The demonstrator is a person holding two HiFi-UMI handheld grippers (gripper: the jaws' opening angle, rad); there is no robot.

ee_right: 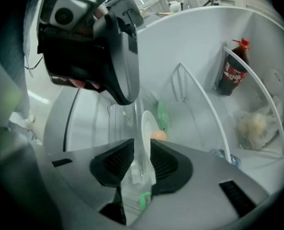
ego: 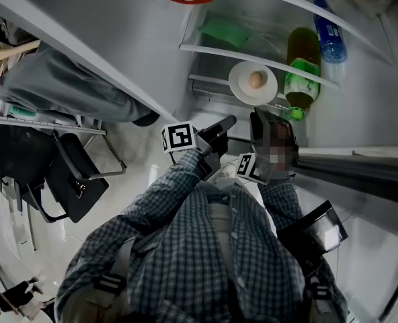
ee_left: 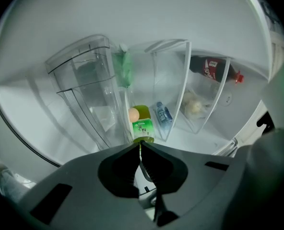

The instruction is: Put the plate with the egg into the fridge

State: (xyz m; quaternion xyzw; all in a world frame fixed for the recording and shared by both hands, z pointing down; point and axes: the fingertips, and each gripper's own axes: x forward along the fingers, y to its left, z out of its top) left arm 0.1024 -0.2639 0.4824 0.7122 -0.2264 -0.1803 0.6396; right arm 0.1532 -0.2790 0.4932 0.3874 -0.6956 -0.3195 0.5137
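The white plate (ego: 253, 81) with a brown egg (ego: 256, 80) lies on a glass fridge shelf (ego: 212, 50). My right gripper (ego: 261, 118) is just in front of it, jaws open. In the right gripper view the plate (ee_right: 148, 124) shows edge-on beyond the spread pads, with the egg (ee_right: 159, 135) on it; my right gripper (ee_right: 142, 141) does not press on it. My left gripper (ego: 224, 125) hovers left of the right one, shut and empty. In the left gripper view its tips (ee_left: 140, 145) meet, and the egg (ee_left: 133, 114) shows beyond them.
A green tea bottle (ego: 303, 79) stands right beside the plate, a blue water bottle (ego: 329, 36) behind it. A green pack (ego: 226, 31) lies on the shelf above. A cola bottle (ee_right: 234, 71) and a food bag (ee_right: 254, 126) occupy other shelves. Clear door bins (ee_left: 84, 80) are at left.
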